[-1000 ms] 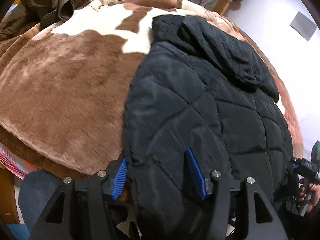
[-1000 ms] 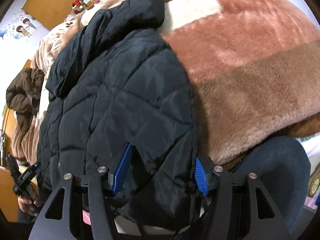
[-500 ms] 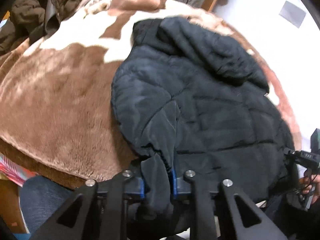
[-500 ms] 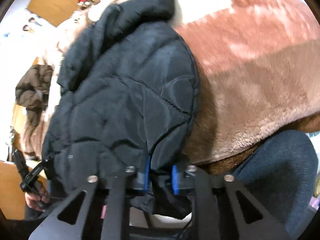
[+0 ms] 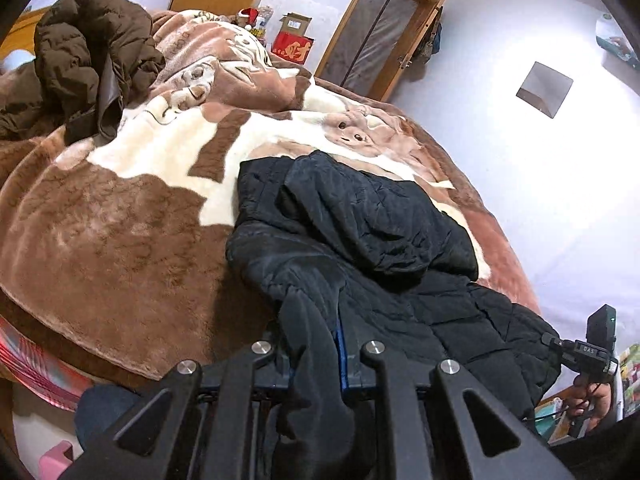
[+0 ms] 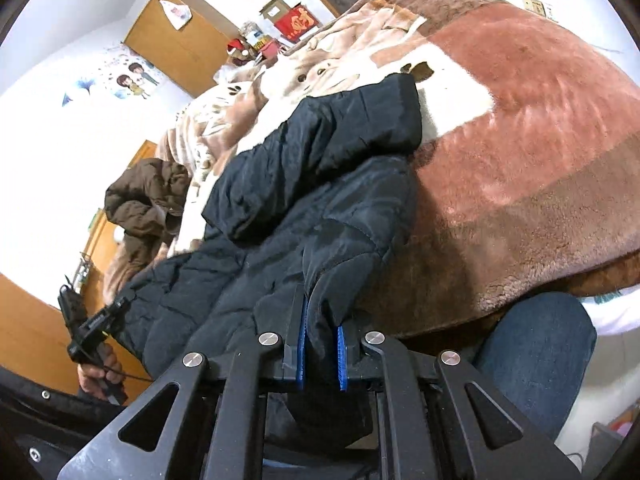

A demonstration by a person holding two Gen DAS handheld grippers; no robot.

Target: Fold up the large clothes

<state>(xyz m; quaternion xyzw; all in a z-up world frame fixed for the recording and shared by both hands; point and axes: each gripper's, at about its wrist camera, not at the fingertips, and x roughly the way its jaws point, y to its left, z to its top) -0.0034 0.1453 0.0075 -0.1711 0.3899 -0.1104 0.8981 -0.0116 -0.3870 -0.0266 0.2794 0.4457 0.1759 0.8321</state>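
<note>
Both views bright, even indoor light, no hard sun patches. White wall (image 5: 560, 208) blown out at 3 o'clock in left wrist view; same glare on wall (image 6: 48, 152) at 9 o'clock in right wrist view. Light source itself not visible. Black quilted jacket (image 5: 360, 216) reads dark, w/ soft sheen on its folds; stitching still legible. Soft shadow under jacket edge on plush blanket (image 5: 100, 240) at 6–7 o'clock. Heavy fisheye bend: door frame (image 5: 384, 32) curves at 12–1 o'clock, black vignette in all corners. Centre sharp, no clear motion blur; near gripper frames at 6 o'clock slightly soft, rim detail smeared.
</note>
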